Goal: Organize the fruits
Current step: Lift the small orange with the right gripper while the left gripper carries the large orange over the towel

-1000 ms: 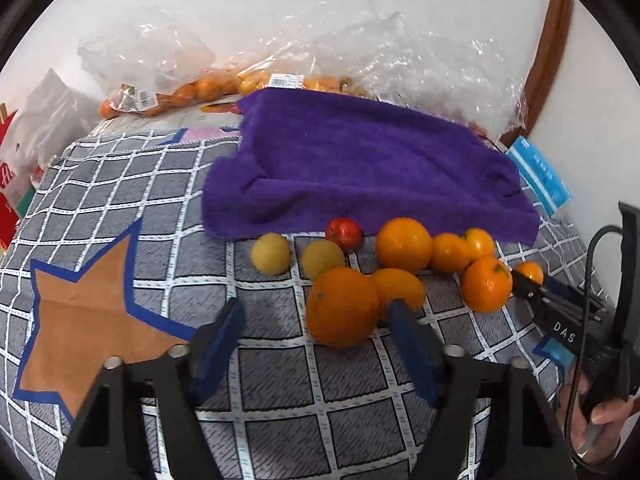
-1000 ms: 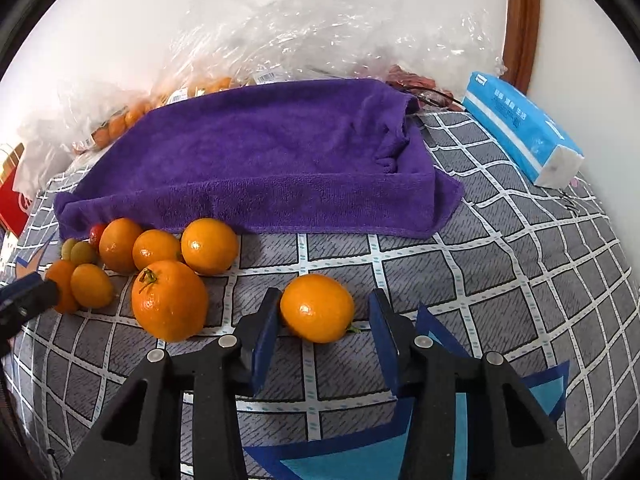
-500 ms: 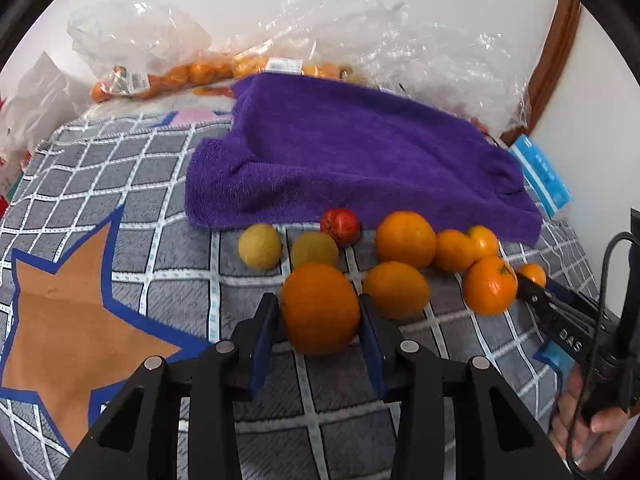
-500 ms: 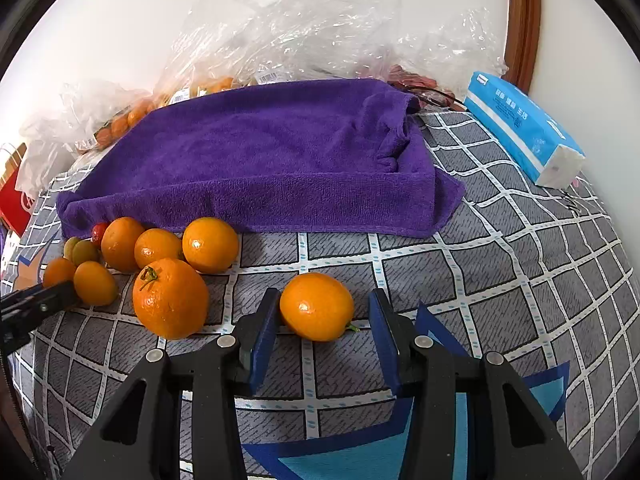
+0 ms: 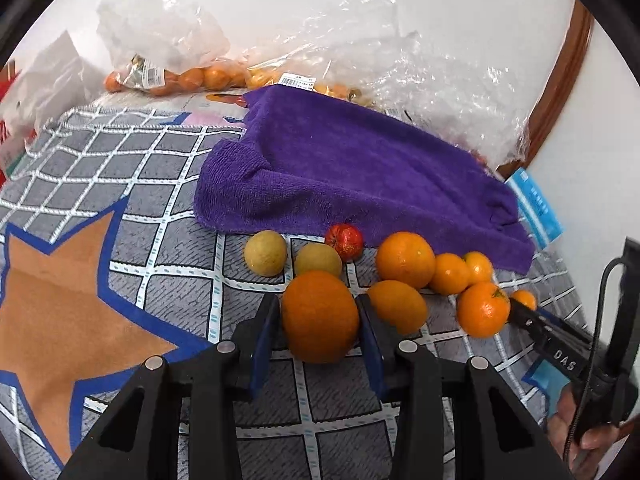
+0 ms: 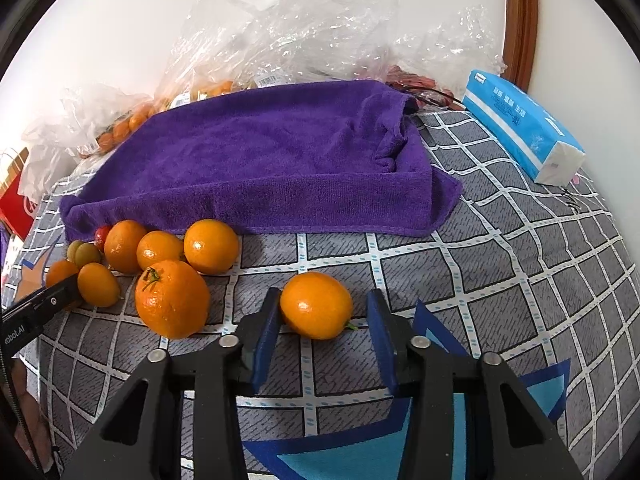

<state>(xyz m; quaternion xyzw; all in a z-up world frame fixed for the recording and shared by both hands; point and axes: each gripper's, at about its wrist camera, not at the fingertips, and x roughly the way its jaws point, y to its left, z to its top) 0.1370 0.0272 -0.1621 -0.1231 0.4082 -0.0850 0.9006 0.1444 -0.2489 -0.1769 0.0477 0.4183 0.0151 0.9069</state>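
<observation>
In the left wrist view, the left gripper (image 5: 320, 320) has its blue fingers (image 5: 262, 344) pressed against both sides of a big orange (image 5: 320, 317), pinching it on the checked cloth (image 5: 140, 280). Just right of it lies a smaller orange (image 5: 398, 306). Farther off sit two yellow fruits (image 5: 266, 253), a red fruit (image 5: 344, 237) and more oranges (image 5: 405, 259) along the near edge of a purple towel (image 5: 352, 176). At the right edge the right gripper's black tip touches a stemmed orange (image 5: 483, 309).

In the right wrist view, the right gripper (image 6: 324, 332) has its fingers (image 6: 380, 332) spread around a small orange (image 6: 316, 305): the left finger touches it, the right one stands apart. The fruit cluster (image 6: 160, 252) lies to the left, near the towel's edge. A blue tissue pack (image 6: 520, 136) lies far right.
</observation>
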